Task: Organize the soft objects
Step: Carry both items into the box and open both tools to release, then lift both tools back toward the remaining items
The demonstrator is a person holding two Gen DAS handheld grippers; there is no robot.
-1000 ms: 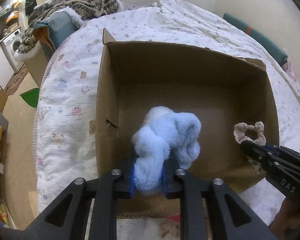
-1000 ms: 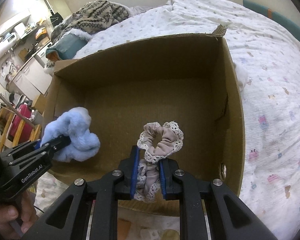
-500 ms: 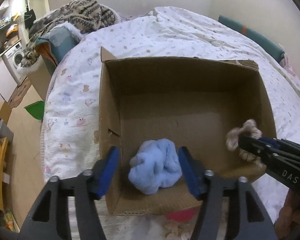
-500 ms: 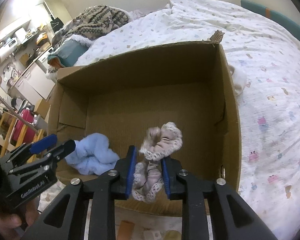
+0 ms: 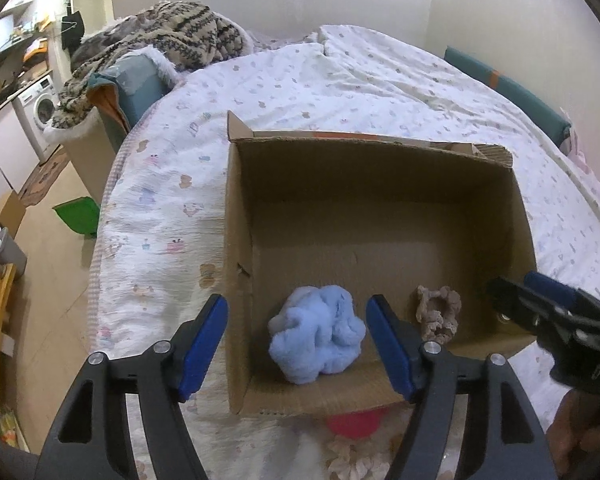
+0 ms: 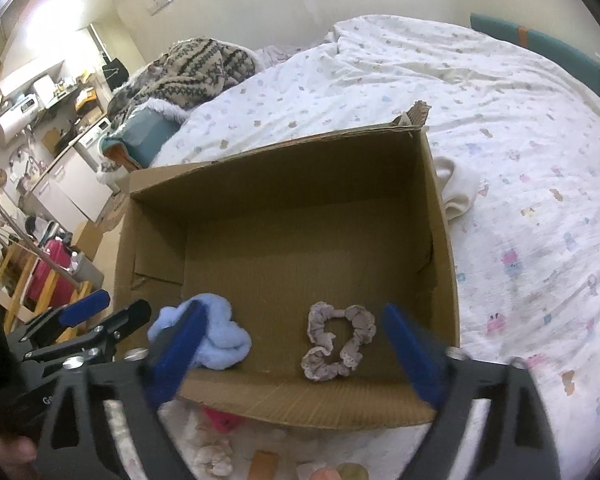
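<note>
An open cardboard box [image 5: 380, 184] [image 6: 284, 184] sits on the bed. A fluffy light-blue scrunchie [image 5: 318, 340] [image 6: 216, 338] lies on the box floor near the front left. A beige lace-trimmed scrunchie [image 5: 438, 314] [image 6: 338, 340] lies to its right. My left gripper [image 5: 298, 340] is open and empty, above the box's front edge, its jaws either side of the blue scrunchie. My right gripper [image 6: 296, 352] is open and empty, its jaws wide around the beige scrunchie. It also shows at the right of the left wrist view [image 5: 540, 300].
The bed has a white patterned quilt [image 5: 340, 80]. A cream cloth [image 6: 458, 192] lies beside the box's right wall. A knitted blanket [image 5: 172, 40] is piled at the bed's far left. Small items, one pink [image 6: 220, 420], lie in front of the box.
Both grippers opened and drew back. The blue scrunchie and the beige scrunchie dropped onto the box floor.
</note>
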